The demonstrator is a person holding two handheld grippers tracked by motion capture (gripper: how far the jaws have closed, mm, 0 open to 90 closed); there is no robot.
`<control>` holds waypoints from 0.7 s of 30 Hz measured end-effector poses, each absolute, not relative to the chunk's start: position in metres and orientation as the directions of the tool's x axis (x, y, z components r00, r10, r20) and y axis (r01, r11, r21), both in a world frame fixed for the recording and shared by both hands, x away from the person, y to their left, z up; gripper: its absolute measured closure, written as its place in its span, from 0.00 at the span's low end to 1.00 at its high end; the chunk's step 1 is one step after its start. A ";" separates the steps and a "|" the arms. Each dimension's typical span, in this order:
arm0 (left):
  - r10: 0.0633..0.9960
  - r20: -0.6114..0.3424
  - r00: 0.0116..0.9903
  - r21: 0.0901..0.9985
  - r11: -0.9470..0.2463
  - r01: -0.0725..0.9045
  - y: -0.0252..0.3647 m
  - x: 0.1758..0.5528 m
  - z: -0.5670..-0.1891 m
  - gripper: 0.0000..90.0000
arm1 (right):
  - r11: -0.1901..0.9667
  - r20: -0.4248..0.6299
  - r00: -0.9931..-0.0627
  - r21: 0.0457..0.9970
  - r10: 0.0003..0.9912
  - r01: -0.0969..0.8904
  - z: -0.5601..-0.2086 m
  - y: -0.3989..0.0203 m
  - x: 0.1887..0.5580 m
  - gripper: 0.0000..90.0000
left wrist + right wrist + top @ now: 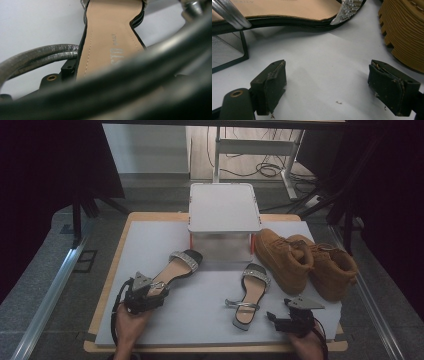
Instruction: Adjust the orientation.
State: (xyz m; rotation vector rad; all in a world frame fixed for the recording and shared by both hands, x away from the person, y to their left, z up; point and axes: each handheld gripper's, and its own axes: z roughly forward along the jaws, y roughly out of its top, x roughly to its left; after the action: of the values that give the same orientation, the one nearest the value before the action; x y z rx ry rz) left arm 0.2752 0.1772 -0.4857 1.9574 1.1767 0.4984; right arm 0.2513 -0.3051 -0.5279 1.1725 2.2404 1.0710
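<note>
Judging by its thin stiff sole and floppy ankle strap, the left sandal (172, 270) on the counter (210, 310) seems light, left tongs (150, 292) clamped at its heel, right tongs (334, 87) apart and empty.

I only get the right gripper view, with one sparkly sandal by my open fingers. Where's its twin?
Observer: The second sandal lies on the left part of the table.
Operator: Is anything holding it?
Observer: The left gripper seems clamped on its heel end.
Operator: What's behind it?
Observer: A white box stands at the far edge, with its lid on.
</note>
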 end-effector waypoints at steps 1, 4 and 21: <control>0.868 -0.058 0.493 0.785 -0.266 0.559 0.175 0.276 -0.486 0.44 | 0.357 0.006 -0.572 0.776 0.820 0.519 -0.528 -0.305 0.251 0.17; 0.866 -0.052 0.497 0.784 -0.273 0.558 0.167 0.279 -0.485 0.43 | 0.357 0.006 -0.572 0.776 0.820 0.520 -0.528 -0.305 0.251 0.17; 0.872 -0.082 0.483 0.784 -0.243 0.571 0.136 0.302 -0.491 0.43 | 0.357 0.006 -0.573 0.776 0.820 0.519 -0.528 -0.305 0.251 0.17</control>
State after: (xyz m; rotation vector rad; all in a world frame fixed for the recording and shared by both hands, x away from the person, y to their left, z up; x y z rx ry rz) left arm 0.3020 0.1365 -0.4914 1.9392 1.1952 0.4826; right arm 0.2513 -0.3052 -0.5279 1.1722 2.2407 1.0712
